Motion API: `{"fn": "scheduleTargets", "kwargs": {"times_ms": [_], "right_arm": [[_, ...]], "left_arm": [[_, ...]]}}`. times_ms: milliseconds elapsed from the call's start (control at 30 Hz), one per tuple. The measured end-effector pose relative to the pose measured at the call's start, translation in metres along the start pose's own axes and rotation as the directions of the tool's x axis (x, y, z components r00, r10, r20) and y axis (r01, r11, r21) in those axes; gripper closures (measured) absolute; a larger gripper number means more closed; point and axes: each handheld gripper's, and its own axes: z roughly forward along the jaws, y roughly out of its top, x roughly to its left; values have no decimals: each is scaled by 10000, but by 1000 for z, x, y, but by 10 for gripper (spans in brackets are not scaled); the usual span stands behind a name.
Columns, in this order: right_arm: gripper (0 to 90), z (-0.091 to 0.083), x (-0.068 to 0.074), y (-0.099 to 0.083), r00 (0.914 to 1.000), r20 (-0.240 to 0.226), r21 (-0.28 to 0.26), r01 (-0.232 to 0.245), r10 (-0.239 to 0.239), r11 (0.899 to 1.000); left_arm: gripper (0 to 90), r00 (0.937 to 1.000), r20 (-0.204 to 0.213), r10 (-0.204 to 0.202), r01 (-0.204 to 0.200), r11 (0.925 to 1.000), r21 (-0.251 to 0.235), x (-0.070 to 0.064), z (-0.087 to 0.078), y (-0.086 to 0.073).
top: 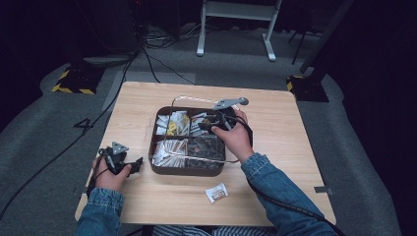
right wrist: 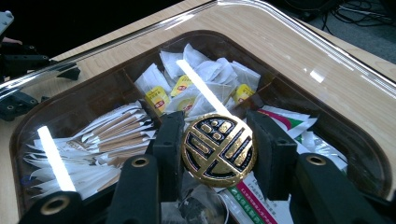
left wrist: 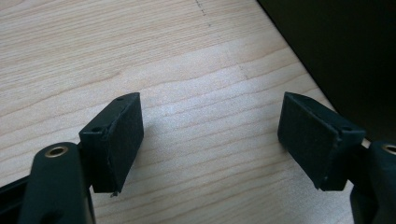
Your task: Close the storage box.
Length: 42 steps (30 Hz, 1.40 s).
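The right gripper point(right wrist: 217, 149) clamps its jaws on the round gold-and-black knob point(right wrist: 218, 150) of the clear lid point(right wrist: 299, 51), face upward, over the compartmented tray point(top: 158, 164). The left gripper point(left wrist: 210, 140) rests wide apart on the worktop point(left wrist: 140, 51).

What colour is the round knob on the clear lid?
Gold with black pattern: the knob, best in the right gripper view.

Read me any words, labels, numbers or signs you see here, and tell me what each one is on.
No text can be read as words here.
Round gold and black knob on the clear lid, between the right gripper jaws: an ornamental emblem, no readable letters.
Yellow tags on the tea bags: print too blurred.
Green and red packet: print too small.
Loose sachet on the table: too small.
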Motion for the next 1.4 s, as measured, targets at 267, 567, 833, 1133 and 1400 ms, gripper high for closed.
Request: {"fn": "scheduleTargets", "kwargs": {"times_ms": [267, 567, 833, 1133, 1400], "right_arm": [[594, 15, 5, -2, 9998, -81, 239, 156, -154, 9996], [594, 37, 15, 0, 9988, -352, 481, 368, -351, 9982], [594, 53, 23, 1, 9978, -290, 798, 626, -605, 9948], [594, 64, 29, 0, 9977, -264, 1002, 640, -617, 9929], [594, 65, 29, -4, 9982, -116, 1060, 600, -591, 9926]], "left_arm": [[228, 10000, 1, 3, -3, 10000, -1, 0, 0, 0], [228, 10000, -10, 9, -9, 10000, 1, 0, 0, 0], [228, 10000, -4, 3, -3, 10000, -3, 0, 0, 0], [228, 10000, -5, 4, -4, 10000, -3, 0, 0, 0], [228, 10000, 0, 1, -1, 10000, -3, 0, 0, 0]]}}
